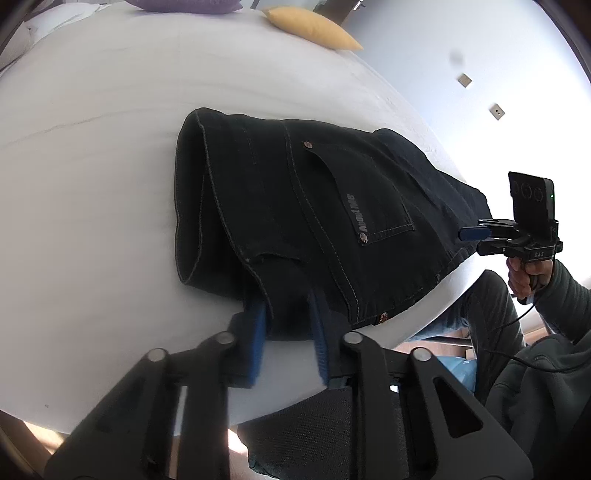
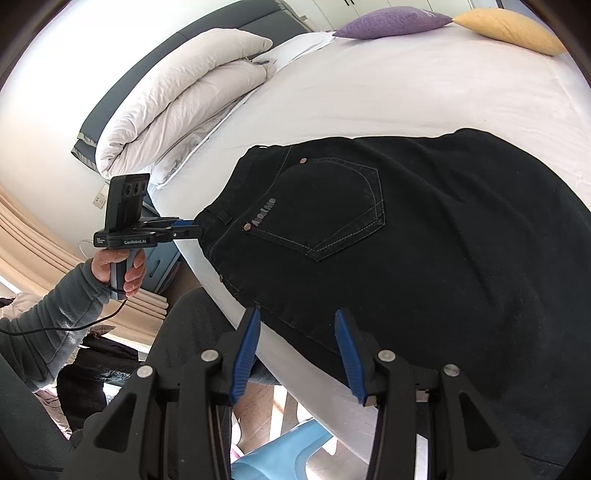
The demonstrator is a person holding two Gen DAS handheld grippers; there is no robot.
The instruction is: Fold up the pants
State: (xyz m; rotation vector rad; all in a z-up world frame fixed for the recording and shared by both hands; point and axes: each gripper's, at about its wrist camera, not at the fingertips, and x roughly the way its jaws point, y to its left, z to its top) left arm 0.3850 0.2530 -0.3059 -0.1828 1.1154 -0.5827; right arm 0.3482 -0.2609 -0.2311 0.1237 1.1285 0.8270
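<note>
Both grippers are at the near edge of the bed [image 2: 369,85], where the black pants [image 2: 424,236] lie folded, back pocket up. My left gripper [image 1: 286,339] has its blue fingers [image 1: 258,332] either side of a fold of dark cloth; whether they pinch it I cannot tell. My right gripper [image 2: 299,354] is spread wide, fingers apart at the pants' edge, nothing clamped. Yellow pillow [image 2: 509,29] and purple pillow [image 2: 391,22] sit at the far side, rolled duvet [image 2: 177,103] by the headboard.

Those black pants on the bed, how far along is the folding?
The black pants already lie doubled over on the white bed, hems stacked at one end. The left gripper straddles their waistband edge; the right gripper is open at the near edge. Probably one more fold remains.
</note>
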